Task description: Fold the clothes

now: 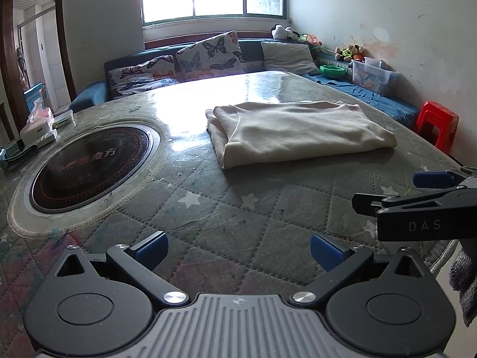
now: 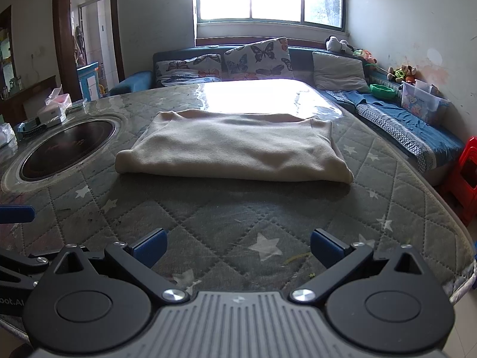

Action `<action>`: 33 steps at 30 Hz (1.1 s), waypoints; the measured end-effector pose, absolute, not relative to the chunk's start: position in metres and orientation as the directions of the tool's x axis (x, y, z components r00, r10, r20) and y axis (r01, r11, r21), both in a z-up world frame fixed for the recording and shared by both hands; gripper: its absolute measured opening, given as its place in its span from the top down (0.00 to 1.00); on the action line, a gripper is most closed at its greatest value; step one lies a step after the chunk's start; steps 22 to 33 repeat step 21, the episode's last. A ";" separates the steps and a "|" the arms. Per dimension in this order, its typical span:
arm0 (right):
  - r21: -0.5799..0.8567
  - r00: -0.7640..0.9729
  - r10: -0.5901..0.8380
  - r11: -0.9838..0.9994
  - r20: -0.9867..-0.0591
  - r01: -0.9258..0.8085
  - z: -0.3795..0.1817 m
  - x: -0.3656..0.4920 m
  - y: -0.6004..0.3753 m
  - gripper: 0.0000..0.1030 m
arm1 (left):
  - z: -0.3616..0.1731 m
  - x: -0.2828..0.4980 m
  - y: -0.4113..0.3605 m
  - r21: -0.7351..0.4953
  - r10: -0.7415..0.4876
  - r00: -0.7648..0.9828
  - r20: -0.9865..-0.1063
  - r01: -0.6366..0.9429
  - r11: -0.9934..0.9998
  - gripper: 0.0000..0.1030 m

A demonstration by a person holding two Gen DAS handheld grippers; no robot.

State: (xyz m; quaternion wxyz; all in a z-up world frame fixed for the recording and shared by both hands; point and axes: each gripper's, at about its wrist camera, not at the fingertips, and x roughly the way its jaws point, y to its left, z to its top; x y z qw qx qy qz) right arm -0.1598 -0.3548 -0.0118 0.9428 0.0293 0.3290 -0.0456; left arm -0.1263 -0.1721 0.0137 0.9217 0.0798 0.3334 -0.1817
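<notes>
A cream garment (image 1: 301,131) lies folded into a flat rectangle on the quilted, star-patterned table cover (image 1: 226,208). It also shows in the right wrist view (image 2: 235,152), in the middle of the table. My left gripper (image 1: 238,252) is open and empty, near the table's front edge, well short of the garment. My right gripper (image 2: 237,249) is open and empty, also back from the garment. The right gripper shows from the side at the right of the left wrist view (image 1: 417,191). A blue fingertip (image 2: 16,214) of the left gripper shows at the left edge of the right wrist view.
A round black cooktop (image 1: 89,167) is set in the table's left part. A tissue box (image 1: 37,125) and small items sit at the far left. A sofa with butterfly pillows (image 1: 208,52) runs behind the table. A red stool (image 1: 436,125) stands at the right.
</notes>
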 end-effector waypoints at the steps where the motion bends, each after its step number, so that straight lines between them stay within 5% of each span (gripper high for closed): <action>1: 0.025 0.779 -0.067 0.994 -0.623 0.105 -0.012 -0.160 -0.354 0.00 | 0.014 -0.127 -0.172 0.025 -0.283 0.712 -0.643 0.389 0.921 0.00; 33: 0.025 0.779 -0.063 0.995 -0.624 0.100 -0.011 -0.162 -0.355 0.00 | 0.017 -0.131 -0.174 0.025 -0.289 0.711 -0.641 0.395 0.918 0.00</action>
